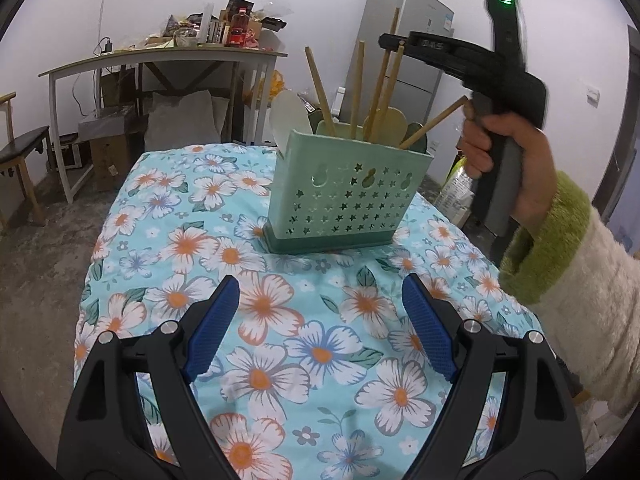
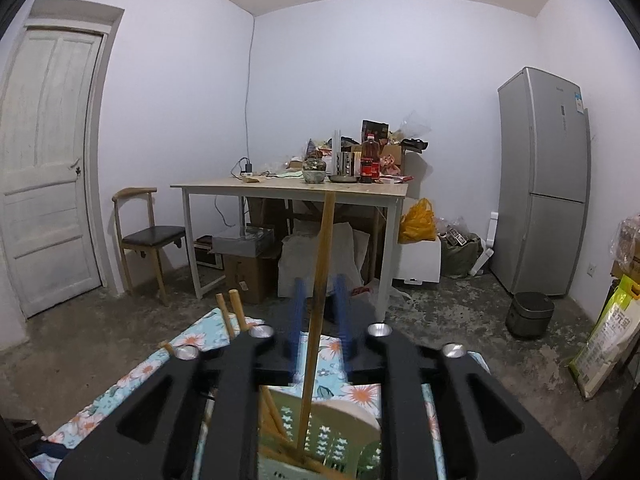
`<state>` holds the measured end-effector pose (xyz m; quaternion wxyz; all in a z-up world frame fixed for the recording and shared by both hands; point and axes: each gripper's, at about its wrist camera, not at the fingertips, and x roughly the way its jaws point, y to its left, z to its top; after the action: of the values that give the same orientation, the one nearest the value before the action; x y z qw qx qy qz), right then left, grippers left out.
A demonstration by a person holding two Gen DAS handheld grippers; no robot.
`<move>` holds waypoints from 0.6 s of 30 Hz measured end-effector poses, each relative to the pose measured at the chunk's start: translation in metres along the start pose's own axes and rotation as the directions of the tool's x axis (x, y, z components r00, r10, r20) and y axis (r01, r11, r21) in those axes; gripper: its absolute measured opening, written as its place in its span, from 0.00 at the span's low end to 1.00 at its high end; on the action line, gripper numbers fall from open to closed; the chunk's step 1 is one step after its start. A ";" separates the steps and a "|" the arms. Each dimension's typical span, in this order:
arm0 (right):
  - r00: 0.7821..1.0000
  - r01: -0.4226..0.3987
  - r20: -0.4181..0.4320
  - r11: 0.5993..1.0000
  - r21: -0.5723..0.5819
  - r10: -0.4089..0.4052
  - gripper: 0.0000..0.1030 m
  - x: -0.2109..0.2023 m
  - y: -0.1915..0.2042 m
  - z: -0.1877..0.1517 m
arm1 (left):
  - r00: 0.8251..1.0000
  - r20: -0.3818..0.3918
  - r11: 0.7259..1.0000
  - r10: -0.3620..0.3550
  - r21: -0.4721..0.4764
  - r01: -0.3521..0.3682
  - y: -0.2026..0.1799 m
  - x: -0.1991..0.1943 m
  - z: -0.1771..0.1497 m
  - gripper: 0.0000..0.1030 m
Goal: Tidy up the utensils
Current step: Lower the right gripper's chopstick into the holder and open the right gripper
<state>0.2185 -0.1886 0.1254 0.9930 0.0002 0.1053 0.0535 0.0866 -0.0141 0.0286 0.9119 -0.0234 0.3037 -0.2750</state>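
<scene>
Right claw (image 2: pixel 320 312), above the green holder (image 1: pixel 344 196), is standing parted around one chopstick (image 2: pixel 320 280): light, stiff, slippery; grip mid-shaft. Left claw (image 1: pixel 320 320) is gaping empty.

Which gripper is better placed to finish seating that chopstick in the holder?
Right. The right gripper is above the green holder with the chopstick between its pads; the left gripper hangs open over bare tablecloth.

Both views are dim and evenly lit, with a cool violet cast on the walls (image 2: pixel 360 60). Fisheye bending curves the door (image 2: pixel 48 168) and darkens the corners. The right gripper (image 2: pixel 320 312) is motion-blurred.
</scene>
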 end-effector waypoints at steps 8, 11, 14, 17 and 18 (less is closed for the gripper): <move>0.992 -0.046 0.123 0.998 0.043 0.040 0.45 -0.067 -0.009 0.014 | 0.999 0.013 0.999 0.042 -0.006 -0.042 -0.007 -0.006 0.006 0.81; 0.988 -0.051 0.147 0.996 0.068 0.040 0.45 -0.092 -0.016 0.012 | 0.998 0.023 0.998 0.063 -0.009 -0.062 -0.011 -0.010 0.008 0.82; 0.987 -0.050 0.158 0.993 0.103 0.033 0.46 -0.119 -0.025 0.003 | 0.996 0.032 0.997 0.078 -0.016 -0.078 -0.016 -0.013 0.009 0.85; 0.990 -0.045 0.139 0.990 0.135 0.026 0.47 -0.139 -0.035 -0.010 | 0.995 0.040 0.995 0.092 -0.027 -0.091 -0.022 -0.016 0.012 0.87; 0.991 -0.041 0.130 0.988 0.146 0.022 0.47 -0.145 -0.039 -0.015 | 0.995 0.040 0.995 0.097 -0.031 -0.095 -0.024 -0.017 0.014 0.87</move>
<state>0.0781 -0.2425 0.1409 0.9940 0.0793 0.0450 0.0610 0.0713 -0.0274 0.0539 0.9298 -0.0277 0.2893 -0.2258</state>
